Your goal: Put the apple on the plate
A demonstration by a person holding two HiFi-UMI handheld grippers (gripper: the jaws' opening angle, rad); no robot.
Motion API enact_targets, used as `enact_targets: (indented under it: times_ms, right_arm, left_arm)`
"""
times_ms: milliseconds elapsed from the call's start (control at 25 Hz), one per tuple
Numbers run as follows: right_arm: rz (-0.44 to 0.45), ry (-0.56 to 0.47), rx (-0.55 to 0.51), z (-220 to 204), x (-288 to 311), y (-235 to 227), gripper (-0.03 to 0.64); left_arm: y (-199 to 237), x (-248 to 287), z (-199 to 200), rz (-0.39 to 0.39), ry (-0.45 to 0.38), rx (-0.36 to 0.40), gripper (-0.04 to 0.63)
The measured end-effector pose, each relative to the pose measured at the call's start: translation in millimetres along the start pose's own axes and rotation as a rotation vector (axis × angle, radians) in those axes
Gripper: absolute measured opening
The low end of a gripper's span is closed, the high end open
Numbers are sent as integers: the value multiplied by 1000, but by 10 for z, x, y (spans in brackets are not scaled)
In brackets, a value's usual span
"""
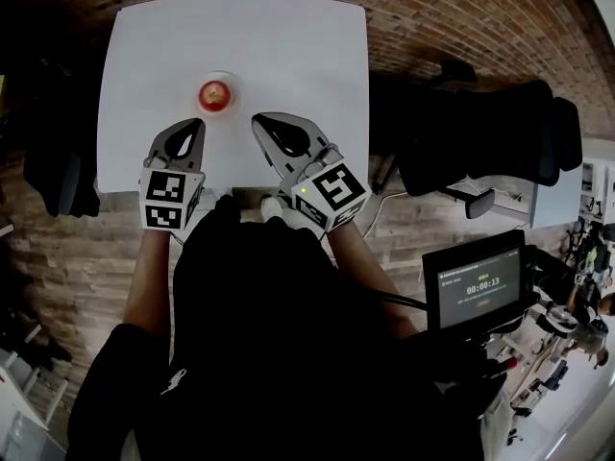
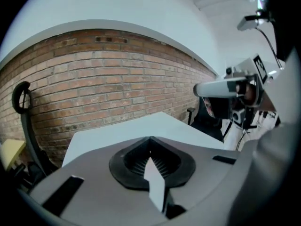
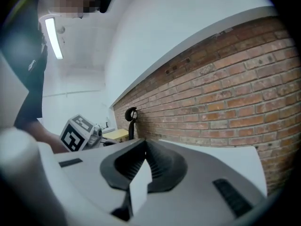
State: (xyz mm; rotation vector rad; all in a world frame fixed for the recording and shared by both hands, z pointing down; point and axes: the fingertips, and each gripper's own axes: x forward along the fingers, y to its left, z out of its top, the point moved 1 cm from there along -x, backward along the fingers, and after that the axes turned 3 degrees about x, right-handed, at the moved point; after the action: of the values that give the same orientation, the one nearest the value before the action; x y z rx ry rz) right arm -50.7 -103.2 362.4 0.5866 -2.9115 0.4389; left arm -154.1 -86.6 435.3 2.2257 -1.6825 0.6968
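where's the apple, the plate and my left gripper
round red apple [image 1: 214, 94], head view, middle of its top
small white round plate [image 1: 235, 96], head view, bare rim right of the apple
grey two-jaw left gripper [image 1: 198, 123], head view, where its closed jaw tips meet

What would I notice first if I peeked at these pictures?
The red apple jumps out first: it sits on a small white plate near the middle of the big white table. Just below it in the head view, the left tool and the right tool point toward it, both shut and empty. Behind the table stands a red brick wall.
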Motion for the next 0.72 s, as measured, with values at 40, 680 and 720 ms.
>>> enact_targets:
  times_ms: [40,680,720]
  right_arm:
    - [7,-5,-8,14,4,6,3]
    - [92,-27,-76,72,14,177,3]
    - [92,-30,-80,81,16,174,3]
  left_arm:
    - [14,-39,23,8,-20,-31,8]
    - [-65,-429,43,100,-119,-73,6]
    - [-70,-435,54,104,-126,-67,8]
